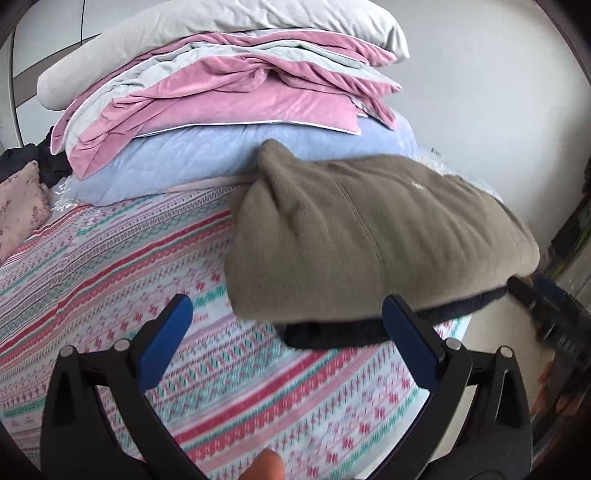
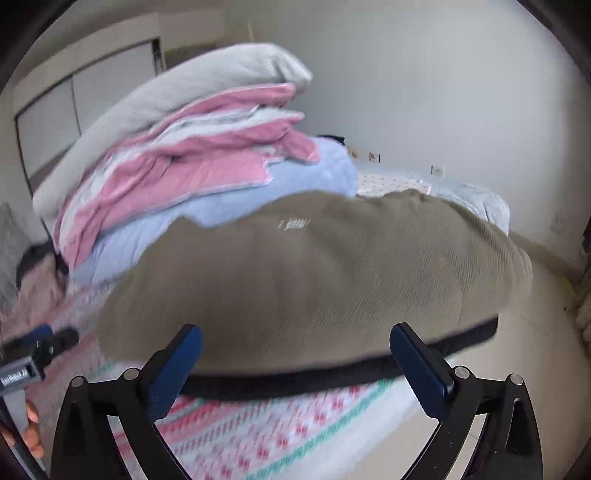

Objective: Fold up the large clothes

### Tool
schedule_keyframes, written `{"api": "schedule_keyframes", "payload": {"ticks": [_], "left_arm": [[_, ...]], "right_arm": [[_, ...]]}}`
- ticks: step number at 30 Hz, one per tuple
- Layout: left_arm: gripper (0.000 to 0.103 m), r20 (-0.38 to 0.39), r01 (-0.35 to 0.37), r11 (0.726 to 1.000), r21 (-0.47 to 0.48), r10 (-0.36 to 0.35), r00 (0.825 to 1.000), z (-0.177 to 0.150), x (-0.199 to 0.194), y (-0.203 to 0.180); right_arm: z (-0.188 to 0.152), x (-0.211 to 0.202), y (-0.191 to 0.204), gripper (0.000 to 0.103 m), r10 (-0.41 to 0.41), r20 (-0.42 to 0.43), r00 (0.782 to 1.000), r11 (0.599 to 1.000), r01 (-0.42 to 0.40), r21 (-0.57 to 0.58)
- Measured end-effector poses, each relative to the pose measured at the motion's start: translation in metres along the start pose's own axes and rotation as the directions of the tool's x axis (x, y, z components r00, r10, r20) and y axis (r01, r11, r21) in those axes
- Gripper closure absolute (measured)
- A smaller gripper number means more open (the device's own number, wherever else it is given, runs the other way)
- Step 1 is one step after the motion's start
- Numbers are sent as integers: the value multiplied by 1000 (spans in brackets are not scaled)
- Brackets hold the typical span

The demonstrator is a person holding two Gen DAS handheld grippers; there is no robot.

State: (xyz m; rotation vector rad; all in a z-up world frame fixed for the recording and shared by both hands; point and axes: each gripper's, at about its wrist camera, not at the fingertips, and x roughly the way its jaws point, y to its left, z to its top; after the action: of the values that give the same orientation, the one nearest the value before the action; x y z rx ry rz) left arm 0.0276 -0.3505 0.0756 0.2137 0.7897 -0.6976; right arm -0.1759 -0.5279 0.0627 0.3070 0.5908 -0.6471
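Note:
A folded olive-brown fleece garment (image 1: 369,236) (image 2: 303,280) with a dark navy hem lies on the striped patterned bed sheet (image 1: 110,266) (image 2: 258,435), near the bed's right edge. My left gripper (image 1: 286,306) hovers open just in front of the garment's near left corner, with nothing between its blue pads. In the right wrist view my right gripper (image 2: 295,332) is also open, its fingers standing either side of the hem's near edge without pressing on it. That view is blurred. The left gripper's body (image 2: 40,347) shows at the far left, held by a hand.
Behind the garment rises a stack of bedding: a grey pillow (image 1: 229,22), a pink and grey quilt (image 1: 221,99) and a light blue duvet (image 1: 207,155). A floral cushion (image 1: 18,206) lies at the left. Pale floor (image 2: 517,350) drops away past the bed's right edge.

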Motion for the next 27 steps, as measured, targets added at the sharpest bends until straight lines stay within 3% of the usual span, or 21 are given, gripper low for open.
{"api": "schedule_keyframes", "payload": {"ticks": [5, 12, 27], "left_arm": [[1, -37, 29, 1000, 2, -28, 999, -24, -6, -3], [1, -85, 41, 999, -22, -43, 995, -44, -4, 5], [1, -65, 29, 1000, 0, -29, 997, -49, -22, 6]], "right_arm": [[-33, -5, 23, 0, -50, -34, 998, 998, 49, -26], [-44, -8, 25, 0, -71, -78, 994, 997, 70, -15], [-55, -21, 33, 0, -81, -89, 993, 997, 79, -24]]}}
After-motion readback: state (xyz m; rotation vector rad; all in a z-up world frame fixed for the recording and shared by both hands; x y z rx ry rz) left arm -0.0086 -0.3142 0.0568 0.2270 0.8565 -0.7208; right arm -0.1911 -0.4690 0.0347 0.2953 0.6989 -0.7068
